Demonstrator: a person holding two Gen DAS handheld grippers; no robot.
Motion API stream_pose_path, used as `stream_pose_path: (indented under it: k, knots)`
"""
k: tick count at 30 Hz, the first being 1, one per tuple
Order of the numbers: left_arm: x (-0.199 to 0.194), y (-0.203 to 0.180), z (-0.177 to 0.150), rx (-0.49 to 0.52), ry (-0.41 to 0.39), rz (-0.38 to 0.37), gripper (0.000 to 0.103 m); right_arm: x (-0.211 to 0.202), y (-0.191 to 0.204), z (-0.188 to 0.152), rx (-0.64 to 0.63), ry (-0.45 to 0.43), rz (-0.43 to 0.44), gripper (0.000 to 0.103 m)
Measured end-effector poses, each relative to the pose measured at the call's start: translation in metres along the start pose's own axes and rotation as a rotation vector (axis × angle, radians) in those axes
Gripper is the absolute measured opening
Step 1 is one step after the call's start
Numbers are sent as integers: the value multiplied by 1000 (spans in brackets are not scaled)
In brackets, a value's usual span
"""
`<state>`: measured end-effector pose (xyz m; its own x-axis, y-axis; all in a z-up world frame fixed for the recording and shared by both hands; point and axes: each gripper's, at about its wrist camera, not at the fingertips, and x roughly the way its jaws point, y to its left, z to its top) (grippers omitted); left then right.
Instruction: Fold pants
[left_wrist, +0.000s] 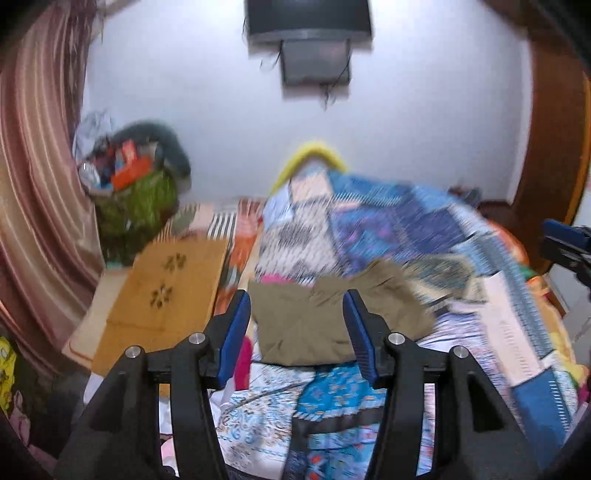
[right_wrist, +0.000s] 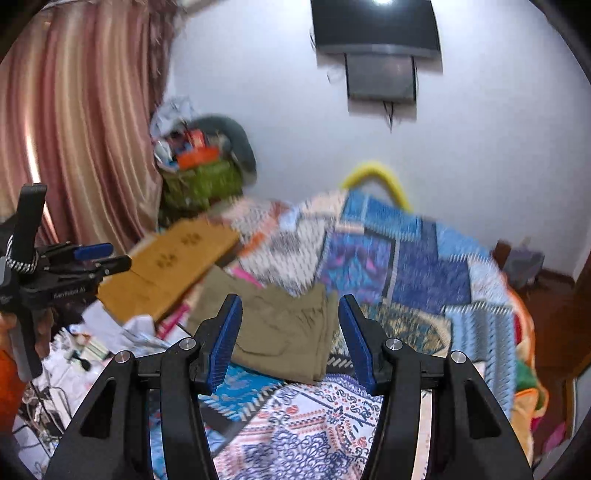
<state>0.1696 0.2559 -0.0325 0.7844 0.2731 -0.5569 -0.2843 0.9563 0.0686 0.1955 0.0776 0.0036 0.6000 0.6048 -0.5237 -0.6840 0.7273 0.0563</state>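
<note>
The pants (left_wrist: 314, 325) lie on the bed, on top of the patchwork quilt (left_wrist: 424, 229), already in a compact olive rectangle w/ layered edges showing in the right wrist view (right_wrist: 280, 332). Judging by that, the fold looks done or nearly so; at most a final tidy or squaring of the top layer seems left, since one corner sits a bit skewed toward the quilt's bunched part.

Left gripper (left_wrist: 297, 332): fingers wide apart, nothing btwn them, held above the bed w/ the pants just ahead. Right gripper (right_wrist: 290, 336): same, fingers spread wide, empty, pants in front & below. Neither touches the cloth as far as I can tell.

Both views are motion-blurred, so seams & exact fold count can't be read. A tan board (left_wrist: 166, 295) lies beside the bed to the left; a green bag (right_wrist: 199, 184) full of stuff sits by the curtain (right_wrist: 81, 129). A TV (right_wrist: 376, 29) hangs on the wall.
</note>
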Motion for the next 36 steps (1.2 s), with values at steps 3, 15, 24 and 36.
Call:
stream_pose_path:
  k: [3,15,24,36]
  knots:
    - [-54,-15,-1,22,-98,-10,53,-44,16,4,-19,-96,11,50]
    - [-203,-47,-46,11,-388,-19,68,-161,82,-22,-96,-374,48,50]
    - [-229,-49,-72,-20,-440,13,100,-170,96,-45,-61,-408,59,75]
    - [-233,-50,-86,-28,-422,-3,103,-174,101,-55,-23,-397,15,103]
